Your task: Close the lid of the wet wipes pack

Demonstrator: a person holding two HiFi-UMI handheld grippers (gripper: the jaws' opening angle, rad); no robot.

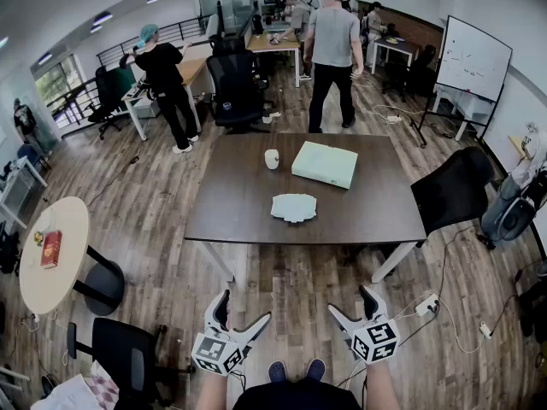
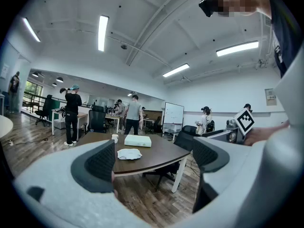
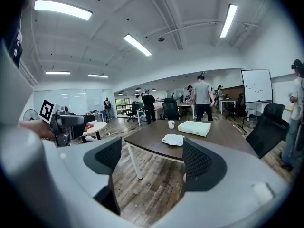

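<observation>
- Jaws of my left gripper (image 1: 246, 307) stand wide, nothing inside.
- My right gripper (image 1: 350, 301) is wide and empty too.
- Wipes pack (image 1: 293, 207) lies far off on the table (image 1: 224, 205).

Dark table (image 1: 231, 212) carries a wipes pack (image 1: 293, 207), pale box (image 1: 325, 163) and cup (image 1: 272, 158) (all apart).

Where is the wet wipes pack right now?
In the head view the wet wipes pack lies on the dark table, mid-width toward its near edge, just in front of the pale box and white cup.
</observation>
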